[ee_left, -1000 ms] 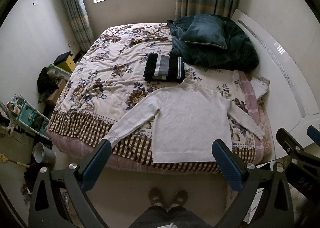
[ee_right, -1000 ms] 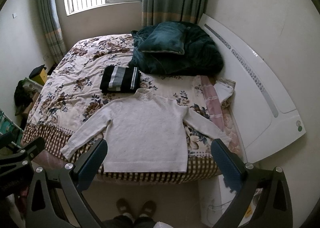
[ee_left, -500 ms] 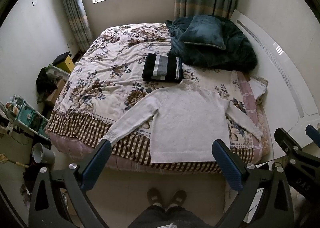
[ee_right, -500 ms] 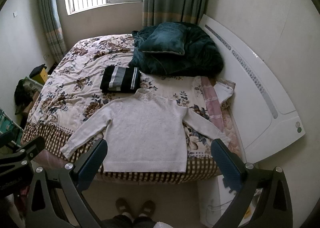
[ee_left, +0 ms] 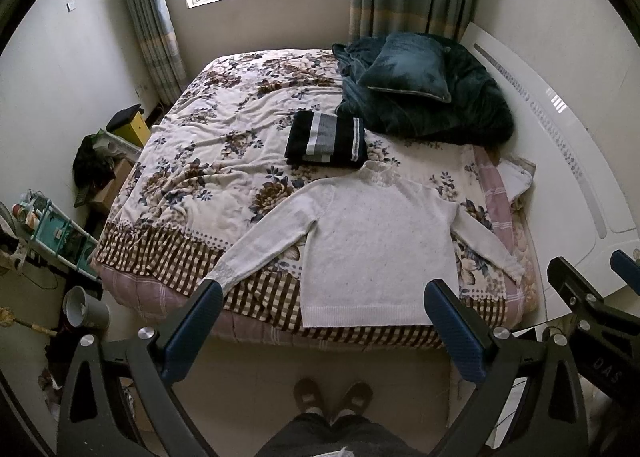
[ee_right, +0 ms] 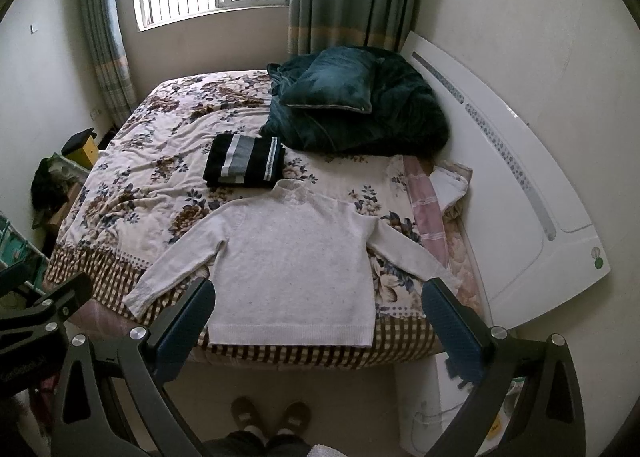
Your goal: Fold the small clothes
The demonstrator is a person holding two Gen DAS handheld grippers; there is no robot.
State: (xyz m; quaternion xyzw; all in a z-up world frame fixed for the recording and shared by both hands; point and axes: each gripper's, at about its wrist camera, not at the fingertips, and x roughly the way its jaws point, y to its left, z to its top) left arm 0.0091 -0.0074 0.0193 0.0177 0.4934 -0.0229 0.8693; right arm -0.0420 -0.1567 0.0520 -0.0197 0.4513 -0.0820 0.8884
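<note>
Compared with one second ago, almost nothing differs: in my left wrist view the bed and white sweater [ee_left: 376, 245] sit slightly higher and a touch smaller in frame, so I read a small backward drift of that gripper; the right wrist view matches its earlier picture closely, and the garments lie as before.

Left gripper [ee_left: 324, 313]: I hold it raised above the floor at the foot of the bed, pointing forward and down, its blue pads [ee_left: 192, 331] spread wide with nothing between them. Right gripper [ee_right: 320, 313]: same pose, fingers equally wide apart and empty, just beside the left one, whose frame shows at 8 o'clock in the right wrist view. My feet [ee_right: 272, 417] stand at 6 o'clock.

The white sweater lies flat, front up, on the floral bedspread [ee_left: 208, 177], hem at the bed's near edge, collar toward 12 o'clock, sleeves spread to 8 and 4 o'clock. Touching its collar at 11 o'clock lies a folded black-and-grey striped garment [ee_left: 326, 139]. At 1 o'clock a teal cushion [ee_left: 404, 73] rests on a dark teal blanket [ee_left: 452, 113]. Neither gripper touches any cloth.
</note>
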